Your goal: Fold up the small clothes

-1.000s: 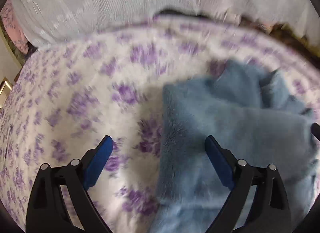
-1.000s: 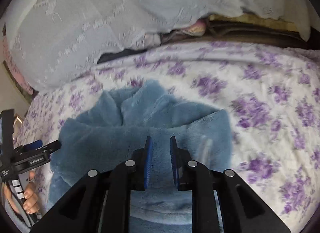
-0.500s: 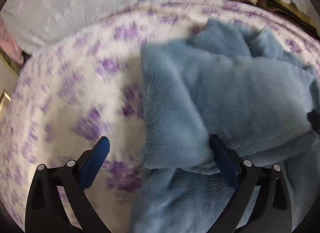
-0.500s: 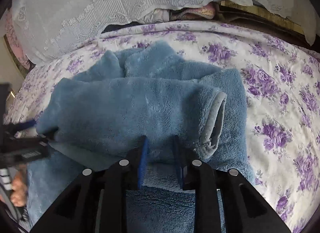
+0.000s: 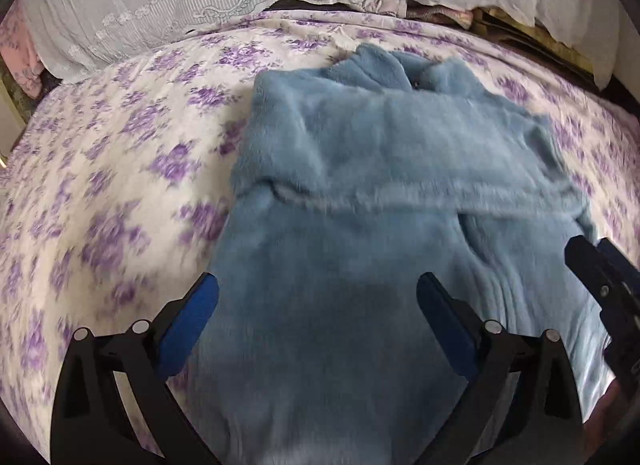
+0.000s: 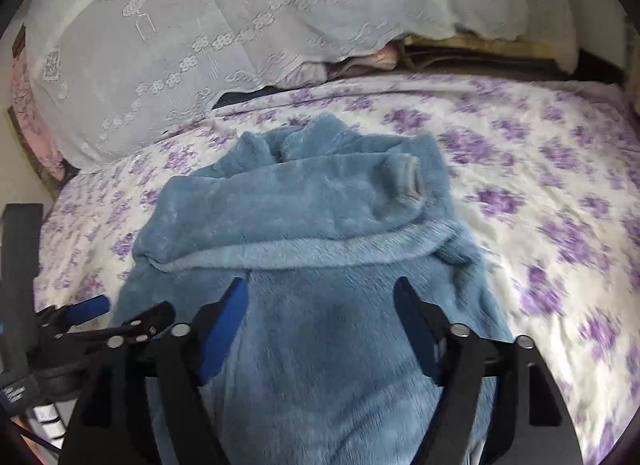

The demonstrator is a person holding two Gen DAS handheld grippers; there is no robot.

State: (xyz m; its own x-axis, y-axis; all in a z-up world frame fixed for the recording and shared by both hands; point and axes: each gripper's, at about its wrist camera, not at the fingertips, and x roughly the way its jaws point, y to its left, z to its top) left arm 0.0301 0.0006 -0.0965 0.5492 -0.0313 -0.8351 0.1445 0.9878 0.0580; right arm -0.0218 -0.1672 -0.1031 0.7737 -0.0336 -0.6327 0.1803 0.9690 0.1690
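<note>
A fluffy blue garment (image 5: 380, 185) lies on the flowered bedspread (image 5: 120, 169), with a sleeve laid across its upper part, cuff end at the right in the right wrist view (image 6: 412, 181). My left gripper (image 5: 318, 305) is open and empty, hovering over the garment's lower left part. My right gripper (image 6: 320, 305) is open and empty over the garment's (image 6: 320, 225) lower middle. The right gripper shows at the right edge of the left wrist view (image 5: 600, 277). The left gripper shows at the left of the right wrist view (image 6: 92, 317).
A white lace-trimmed cover (image 6: 240, 25) is heaped along the far side of the bed, with folded fabrics (image 6: 460, 53) behind it. The purple-flowered bedspread (image 6: 540, 185) spreads to the right of the garment. Pink fabric (image 5: 20, 57) sits at far left.
My right gripper let go of the sleeve and opened. Both grippers pulled back toward the garment's lower part. The sleeve now rests across the garment's upper part.
</note>
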